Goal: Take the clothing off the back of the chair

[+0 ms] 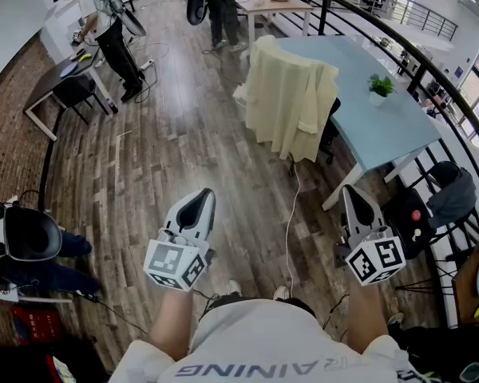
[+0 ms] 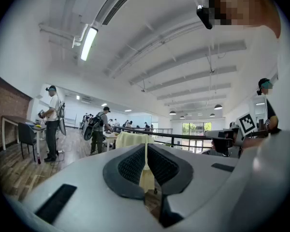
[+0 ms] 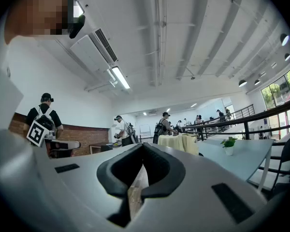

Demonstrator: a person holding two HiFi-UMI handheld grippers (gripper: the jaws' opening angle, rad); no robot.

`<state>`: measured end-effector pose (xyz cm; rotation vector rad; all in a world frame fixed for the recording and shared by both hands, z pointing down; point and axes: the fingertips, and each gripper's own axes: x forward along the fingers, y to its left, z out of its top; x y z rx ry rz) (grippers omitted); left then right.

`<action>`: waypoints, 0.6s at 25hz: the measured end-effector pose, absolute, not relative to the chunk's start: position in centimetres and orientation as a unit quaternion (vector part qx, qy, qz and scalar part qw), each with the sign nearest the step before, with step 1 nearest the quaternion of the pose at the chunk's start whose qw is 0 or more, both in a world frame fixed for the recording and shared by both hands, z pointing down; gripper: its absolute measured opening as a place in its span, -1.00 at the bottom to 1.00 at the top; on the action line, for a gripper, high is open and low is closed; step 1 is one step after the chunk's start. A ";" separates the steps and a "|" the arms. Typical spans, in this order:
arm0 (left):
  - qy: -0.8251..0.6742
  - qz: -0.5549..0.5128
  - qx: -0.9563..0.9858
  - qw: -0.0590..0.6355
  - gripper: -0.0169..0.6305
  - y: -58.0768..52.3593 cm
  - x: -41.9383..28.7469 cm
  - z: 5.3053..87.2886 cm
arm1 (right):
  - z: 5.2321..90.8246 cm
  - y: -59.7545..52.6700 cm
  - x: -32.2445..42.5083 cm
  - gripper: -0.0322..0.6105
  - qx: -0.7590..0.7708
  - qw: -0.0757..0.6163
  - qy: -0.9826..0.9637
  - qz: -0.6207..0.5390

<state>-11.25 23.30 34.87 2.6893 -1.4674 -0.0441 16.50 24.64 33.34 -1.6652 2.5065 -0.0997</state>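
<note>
A pale yellow garment (image 1: 290,98) hangs over the back of a chair at the near side of a light blue table (image 1: 381,116); the chair itself is almost wholly covered. The garment also shows far off in the left gripper view (image 2: 131,140) and the right gripper view (image 3: 179,143). My left gripper (image 1: 203,195) is held level over the wooden floor, well short of the garment, jaws shut and empty. My right gripper (image 1: 353,191) hovers near the table's corner, also shut with nothing in it. Both grippers (image 2: 146,146) (image 3: 141,149) point toward the chair.
A small potted plant (image 1: 379,86) stands on the blue table. A black railing (image 1: 431,70) runs along the right. A white cable (image 1: 290,214) trails across the floor. Several people stand at tables at the back, and a dark chair (image 1: 73,92) sits by a desk at left.
</note>
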 end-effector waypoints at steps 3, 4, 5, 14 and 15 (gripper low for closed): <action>-0.478 -0.014 0.877 0.041 -0.81 23.2 -11.4 35.0 | 33.4 24.7 16.5 -0.83 -0.556 0.064 0.828 -0.036; -0.477 -0.014 0.878 0.042 -0.81 23.1 -11.5 35.0 | 33.4 24.7 16.5 -0.83 -0.555 0.064 0.829 -0.036; -0.477 -0.014 0.878 0.042 -0.81 23.1 -11.5 35.0 | 33.4 24.8 16.4 -0.83 -0.554 0.064 0.829 -0.034; -0.469 -0.012 0.882 0.045 -0.81 23.3 -11.1 35.4 | 33.6 25.3 17.0 -0.83 -0.561 0.080 0.823 -0.043; -0.469 -0.014 0.882 0.048 -0.81 23.3 -11.3 35.5 | 33.5 25.3 17.0 -0.83 -0.563 0.087 0.821 -0.045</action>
